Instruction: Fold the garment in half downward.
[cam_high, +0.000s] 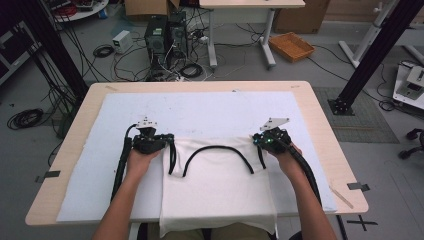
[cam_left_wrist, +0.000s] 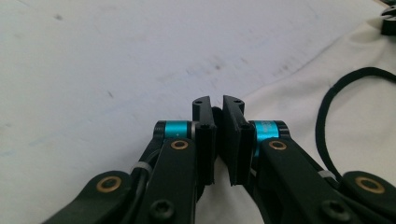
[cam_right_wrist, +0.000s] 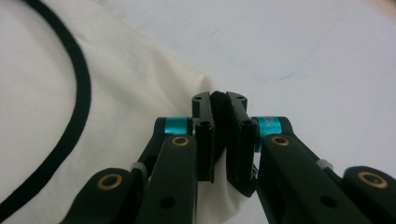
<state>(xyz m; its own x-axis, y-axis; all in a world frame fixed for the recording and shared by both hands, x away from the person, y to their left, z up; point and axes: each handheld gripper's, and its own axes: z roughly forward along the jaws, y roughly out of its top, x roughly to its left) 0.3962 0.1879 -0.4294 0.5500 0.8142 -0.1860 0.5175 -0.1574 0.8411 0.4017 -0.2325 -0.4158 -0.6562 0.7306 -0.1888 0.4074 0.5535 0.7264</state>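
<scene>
Your left gripper (cam_high: 167, 142) has its jaws pinched narrow on the near-left shoulder corner of the white sleeveless cotton top with black trim (cam_high: 217, 185); in the left gripper view (cam_left_wrist: 218, 135) black trim shows between the pads. Your right gripper (cam_high: 260, 142) is clamped likewise on the opposite shoulder corner, a fold of black edging caught between its pads in the right gripper view (cam_right_wrist: 219, 135). The top lies flat between both grippers on the pale blue cloth sheet (cam_high: 200, 110) covering the light wooden table (cam_high: 325, 145).
</scene>
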